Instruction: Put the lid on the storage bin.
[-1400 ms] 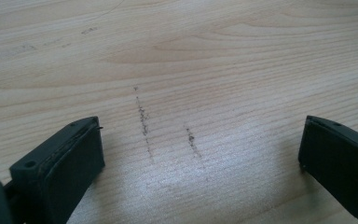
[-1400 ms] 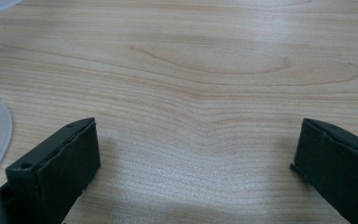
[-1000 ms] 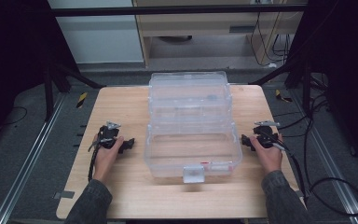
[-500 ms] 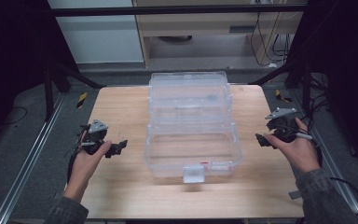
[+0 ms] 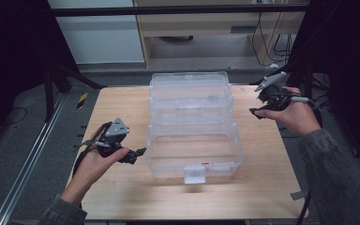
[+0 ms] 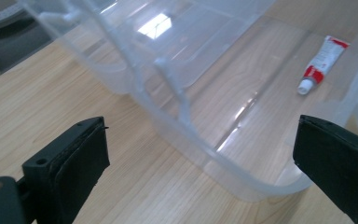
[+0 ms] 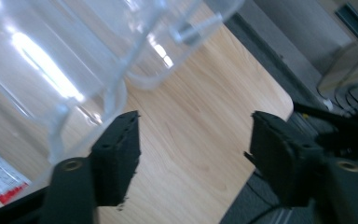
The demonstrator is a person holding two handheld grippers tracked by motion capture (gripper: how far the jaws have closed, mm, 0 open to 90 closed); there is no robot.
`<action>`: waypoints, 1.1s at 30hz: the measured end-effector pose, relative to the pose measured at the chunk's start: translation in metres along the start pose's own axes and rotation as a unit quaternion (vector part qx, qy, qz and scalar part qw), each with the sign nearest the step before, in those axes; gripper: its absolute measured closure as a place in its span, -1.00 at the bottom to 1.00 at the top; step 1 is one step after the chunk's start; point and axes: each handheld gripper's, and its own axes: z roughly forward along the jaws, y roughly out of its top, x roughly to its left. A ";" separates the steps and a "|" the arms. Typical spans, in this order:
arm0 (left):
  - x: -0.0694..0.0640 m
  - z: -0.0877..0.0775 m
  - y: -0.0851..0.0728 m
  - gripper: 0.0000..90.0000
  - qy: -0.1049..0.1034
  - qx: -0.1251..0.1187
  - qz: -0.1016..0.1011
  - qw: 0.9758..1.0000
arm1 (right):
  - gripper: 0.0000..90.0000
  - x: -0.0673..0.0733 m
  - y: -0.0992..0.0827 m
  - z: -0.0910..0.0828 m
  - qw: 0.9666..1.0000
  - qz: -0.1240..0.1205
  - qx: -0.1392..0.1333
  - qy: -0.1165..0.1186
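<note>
An open, clear plastic box [image 5: 194, 123] lies in the middle of the wooden table [image 5: 122, 105], with a white latch [image 5: 194, 174] at its near edge. Inside it lies a small white and red tube [image 6: 320, 63]. My left gripper [image 5: 137, 153] is at the box's near-left corner, and in the left gripper view it [image 6: 200, 161] stands open with that corner's rim [image 6: 223, 163] between its jaws, not touching. My right gripper [image 5: 256, 111] hovers off the box's right side. It [image 7: 196, 154] is open over bare wood, with the box wall [image 7: 74, 70] beside its left jaw.
The table's right rear corner [image 7: 279, 100] drops to a dark floor with cables [image 5: 267, 42]. A metal rail [image 5: 33, 154] runs along the floor at the left. Bare wood [image 5: 267, 159] lies to the right of the box.
My right gripper has risen and moved toward the far side, along the box's right edge. My left gripper swung out to the left, then came back to the box's near-left corner.
</note>
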 end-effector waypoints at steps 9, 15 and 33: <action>-0.026 0.013 0.022 -0.95 -0.044 0.008 0.054 0.998 | 0.19 0.011 0.051 -0.007 0.995 -0.080 -0.026 0.055; -0.034 0.025 0.027 -0.95 -0.074 0.026 0.086 0.993 | 0.32 0.026 0.076 0.003 0.987 -0.137 -0.016 0.079; -0.037 0.042 0.033 -0.87 -0.118 0.071 0.117 0.984 | 0.59 0.047 0.113 0.052 0.955 -0.258 0.065 0.131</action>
